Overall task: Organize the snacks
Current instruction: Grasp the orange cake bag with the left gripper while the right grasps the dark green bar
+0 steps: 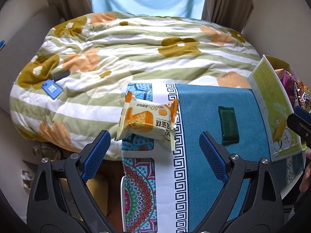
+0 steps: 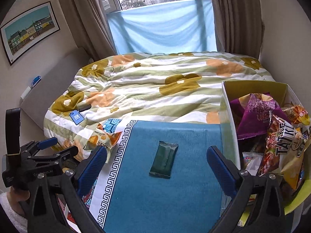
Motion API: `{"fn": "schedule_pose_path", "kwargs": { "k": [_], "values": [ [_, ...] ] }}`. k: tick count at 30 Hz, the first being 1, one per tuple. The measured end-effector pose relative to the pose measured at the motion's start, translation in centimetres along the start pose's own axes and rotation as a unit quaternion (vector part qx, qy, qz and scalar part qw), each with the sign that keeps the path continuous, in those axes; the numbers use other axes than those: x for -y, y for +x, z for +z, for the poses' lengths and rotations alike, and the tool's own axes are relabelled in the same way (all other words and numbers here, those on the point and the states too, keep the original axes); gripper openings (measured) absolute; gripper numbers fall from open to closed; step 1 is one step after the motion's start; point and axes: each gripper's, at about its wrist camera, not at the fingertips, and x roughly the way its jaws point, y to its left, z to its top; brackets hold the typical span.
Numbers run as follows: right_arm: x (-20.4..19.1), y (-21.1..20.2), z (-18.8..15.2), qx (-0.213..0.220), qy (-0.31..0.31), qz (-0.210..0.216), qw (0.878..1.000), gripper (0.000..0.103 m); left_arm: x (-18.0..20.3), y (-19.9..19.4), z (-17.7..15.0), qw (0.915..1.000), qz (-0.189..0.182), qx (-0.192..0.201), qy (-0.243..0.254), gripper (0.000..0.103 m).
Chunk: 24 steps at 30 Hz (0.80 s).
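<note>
An orange and cream cake packet (image 1: 148, 119) lies on the patterned left edge of the blue tablecloth (image 1: 200, 116). My left gripper (image 1: 153, 145) is open, just short of it, with the packet ahead between the fingers. A dark green packet (image 2: 164, 159) lies flat mid-cloth; it also shows in the left wrist view (image 1: 228, 125). My right gripper (image 2: 156, 161) is open with the green packet between the fingers, slightly ahead. A green cardboard box (image 2: 228, 128) at the right holds several snack bags (image 2: 258, 114). The left gripper (image 2: 50, 147) shows in the right wrist view.
A bed with a flowered striped quilt (image 2: 151, 85) lies right behind the table. A blue phone (image 2: 76, 117) rests on the quilt at the left. Curtains and a window are beyond. The box (image 1: 272, 104) stands at the table's right edge.
</note>
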Motion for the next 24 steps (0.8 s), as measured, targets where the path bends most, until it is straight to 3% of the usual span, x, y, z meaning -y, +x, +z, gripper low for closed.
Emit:
{"fn": "schedule_pose_path", "kwargs": {
  "k": [11, 24],
  "values": [
    [-0.5, 8.8, -2.7, -0.073, 0.044, -0.061, 0.994, 0.102, -1.4, 9.8, 1.5, 0.9961, -0.015, -0.066, 0.057, 0.092],
    [0.1, 13.9, -3.6, -0.112, 0.043, -0.084, 0.989, 0.102, -1.8, 12.1, 2.0, 0.9955, -0.041, -0.07, 0.049, 0.098]
  ]
}}
